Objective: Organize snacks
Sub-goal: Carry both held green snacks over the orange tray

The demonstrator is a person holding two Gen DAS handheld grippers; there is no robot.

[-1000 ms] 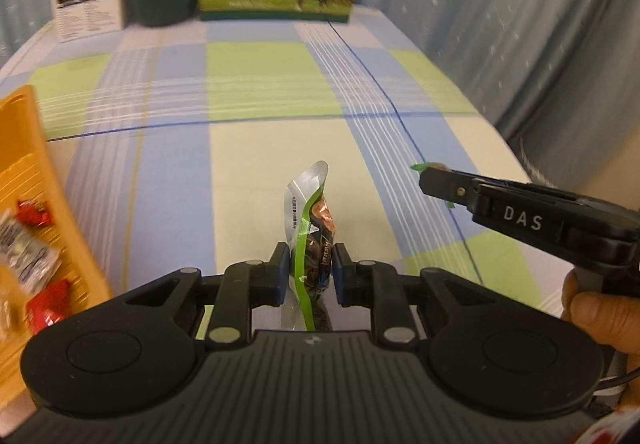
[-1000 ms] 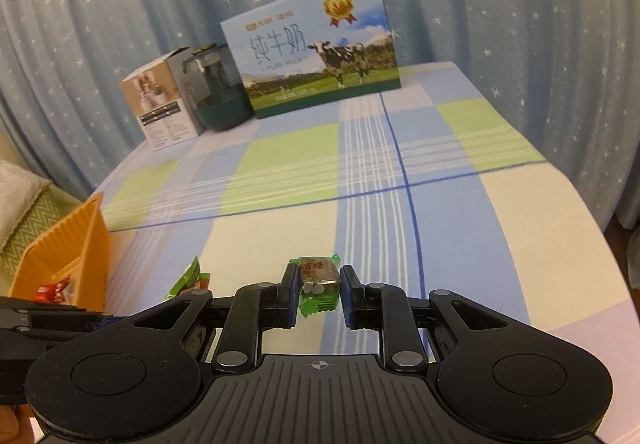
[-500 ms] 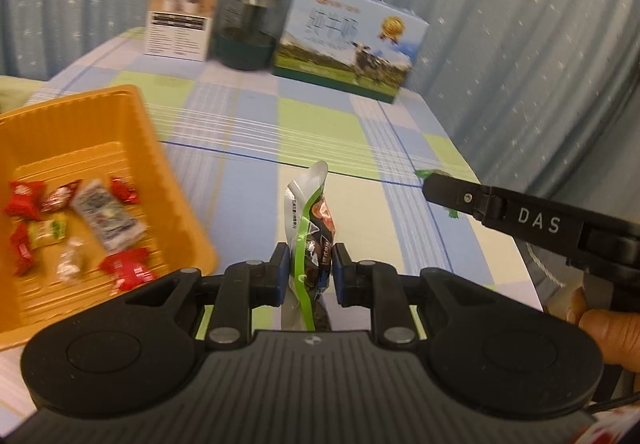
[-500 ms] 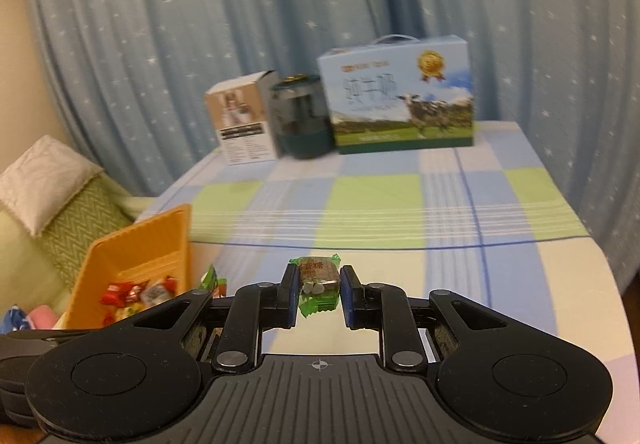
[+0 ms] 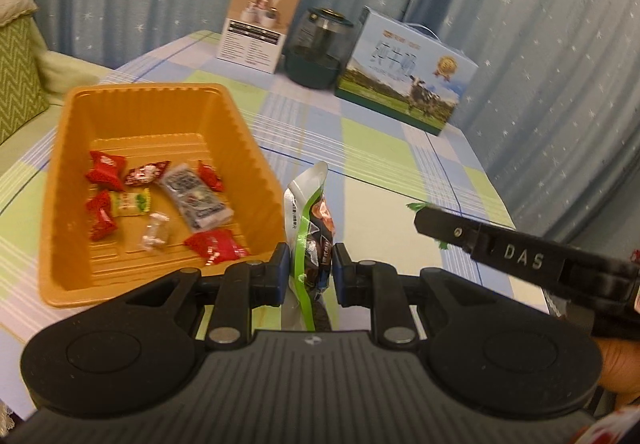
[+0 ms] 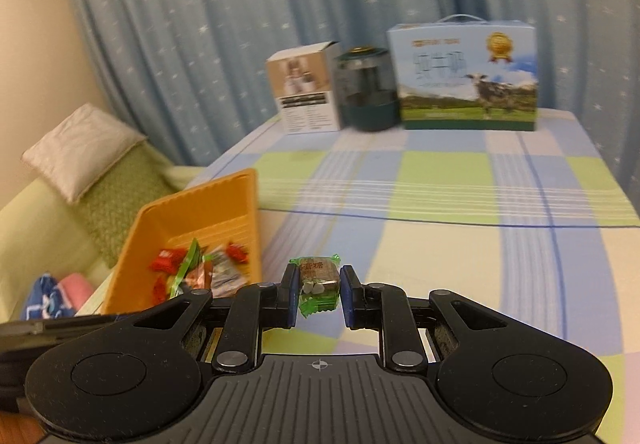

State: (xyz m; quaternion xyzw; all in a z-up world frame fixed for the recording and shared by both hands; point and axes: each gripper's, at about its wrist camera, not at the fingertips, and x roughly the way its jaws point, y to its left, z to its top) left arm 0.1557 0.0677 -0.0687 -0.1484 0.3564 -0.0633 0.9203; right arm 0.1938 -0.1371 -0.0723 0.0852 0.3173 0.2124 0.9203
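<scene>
My left gripper [image 5: 308, 264] is shut on an upright silver and green snack pouch [image 5: 308, 219], held just right of the orange basket's [image 5: 160, 103] near corner. The basket holds several wrapped candies [image 5: 108, 171]. My right gripper [image 6: 319, 290] is shut on a small green-wrapped candy [image 6: 318, 278], above the checked tablecloth to the right of the basket [image 6: 224, 199]. The right gripper also shows side-on in the left wrist view [image 5: 424, 219]. The pouch also shows in the right wrist view [image 6: 188, 268], in front of the basket.
At the table's far end stand a white carton [image 6: 304, 91], a dark jar [image 6: 366, 91] and a milk box with a cow picture [image 6: 464, 75]. A sofa with a cushion [image 6: 80, 147] lies left of the table. Blue curtains hang behind.
Both grippers have swung left toward the basket, keeping hold of their snacks. The basket now fills the left of the left wrist view, and shows larger in the right wrist view.
</scene>
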